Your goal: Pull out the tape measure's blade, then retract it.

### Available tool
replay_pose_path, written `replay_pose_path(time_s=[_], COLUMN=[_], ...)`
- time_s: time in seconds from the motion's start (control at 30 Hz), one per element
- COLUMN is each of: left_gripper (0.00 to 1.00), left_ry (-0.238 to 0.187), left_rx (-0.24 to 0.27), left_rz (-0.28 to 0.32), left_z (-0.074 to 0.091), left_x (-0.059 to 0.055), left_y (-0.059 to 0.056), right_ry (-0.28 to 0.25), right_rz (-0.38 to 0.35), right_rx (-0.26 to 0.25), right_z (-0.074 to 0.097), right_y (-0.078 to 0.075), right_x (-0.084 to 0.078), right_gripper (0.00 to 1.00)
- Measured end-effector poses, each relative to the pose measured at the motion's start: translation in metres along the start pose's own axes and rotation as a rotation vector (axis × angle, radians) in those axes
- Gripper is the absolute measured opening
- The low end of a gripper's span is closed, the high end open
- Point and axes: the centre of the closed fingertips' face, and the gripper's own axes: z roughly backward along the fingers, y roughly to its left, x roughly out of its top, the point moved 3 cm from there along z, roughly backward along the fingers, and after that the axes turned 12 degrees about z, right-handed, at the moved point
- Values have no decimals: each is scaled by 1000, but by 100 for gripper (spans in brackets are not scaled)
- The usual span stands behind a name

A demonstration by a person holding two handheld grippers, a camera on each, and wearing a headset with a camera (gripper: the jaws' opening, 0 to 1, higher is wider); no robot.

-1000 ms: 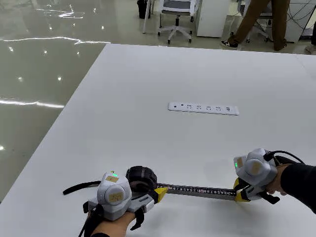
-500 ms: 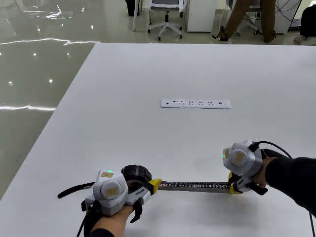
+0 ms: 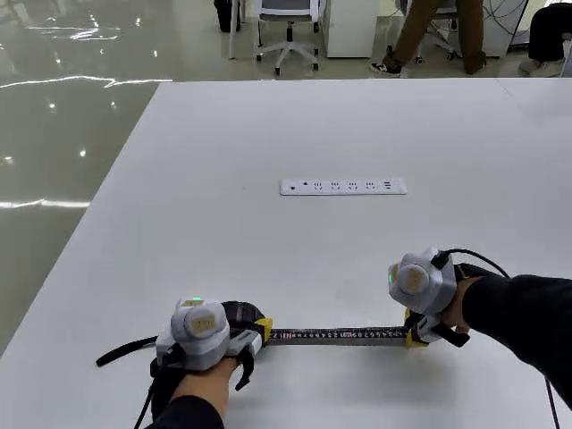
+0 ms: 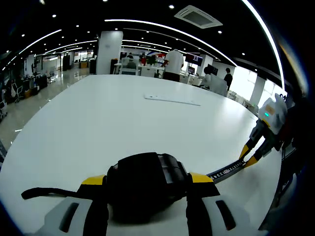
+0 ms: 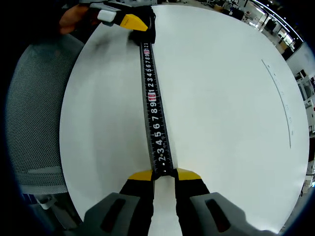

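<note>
Measured against the power strip (image 3: 342,186), the right gripper (image 5: 164,174) has shifted slightly toward the left gripper (image 3: 248,327) since the earlier frames.

Left gripper: jaws clamped on either side of the black tape measure (image 4: 146,172), which rests on the white table (image 3: 268,125) near its front edge. A black strap (image 3: 125,349) lies on the table just beside this gripper.

Right gripper: jaws drawn nearly together, pinching the free end of the blade (image 5: 152,98).

The blade lies extended flat on the table between the two grippers, numerals facing up. Its end hook is probably hidden between the jaws.
</note>
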Motion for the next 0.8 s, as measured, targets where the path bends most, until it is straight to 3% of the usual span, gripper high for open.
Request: replay_pose_path(time_s=[0.37,0.43,0.67,0.73,0.8], left_gripper=[59,59,59,59,59], left_ry=[8,13,23,25,27], left_rx=[2,-2,-3,-4,-5], left_rz=[-7,-4,3,4,6], left_z=[0,0,0,0,-1], left_x=[-2,-2,-1,-1,-1], left_y=[2,1,1,2,2], right_ry=[-11,7,7,-3,-45], right_rz=[2,62,44,69,75], right_rx=[-8,-20,-16,-18,-24], right_z=[0,0,0,0,-2], right_y=[1,3,2,3,2], right_x=[0,2,7,11,20], right_gripper=[11,11,10,10,10])
